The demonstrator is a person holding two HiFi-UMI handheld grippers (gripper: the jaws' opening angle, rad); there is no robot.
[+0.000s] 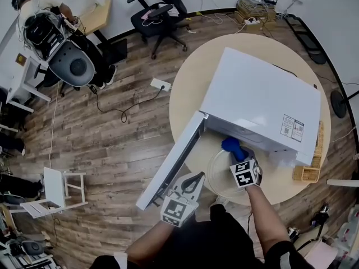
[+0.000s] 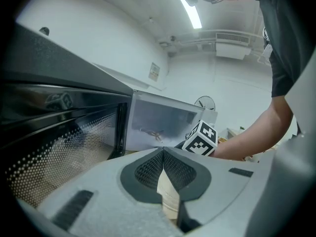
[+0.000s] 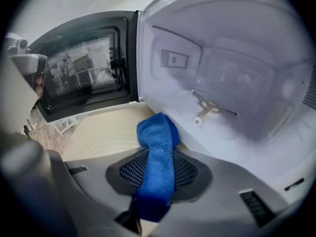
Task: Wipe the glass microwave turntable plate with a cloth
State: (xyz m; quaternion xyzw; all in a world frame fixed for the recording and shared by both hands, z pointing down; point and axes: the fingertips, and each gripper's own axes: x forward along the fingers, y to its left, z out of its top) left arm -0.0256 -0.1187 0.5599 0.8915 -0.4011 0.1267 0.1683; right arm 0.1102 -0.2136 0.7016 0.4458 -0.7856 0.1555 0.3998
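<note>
The glass turntable plate point(image 1: 219, 179) lies flat on the round table point(image 1: 190, 88), in front of the open white microwave point(image 1: 258, 100). My right gripper point(image 1: 238, 157) is over the plate's far side, shut on a blue cloth point(image 1: 231, 146). In the right gripper view the cloth point(image 3: 157, 132) runs between the jaws of the right gripper point(image 3: 158, 154) and bunches past their tips. The plate point(image 3: 98, 144) shows faintly on the table. My left gripper point(image 1: 197, 178) is by the plate's left rim. In its own view the left gripper point(image 2: 163, 152) has its tips together.
The microwave door point(image 1: 171, 161) swings out to the left, close beside my left gripper. The empty cavity point(image 3: 237, 83) shows its roller hub point(image 3: 207, 107). A wooden rack point(image 1: 308, 170) stands at the table's right edge. An office chair point(image 1: 157, 15) is on the floor behind.
</note>
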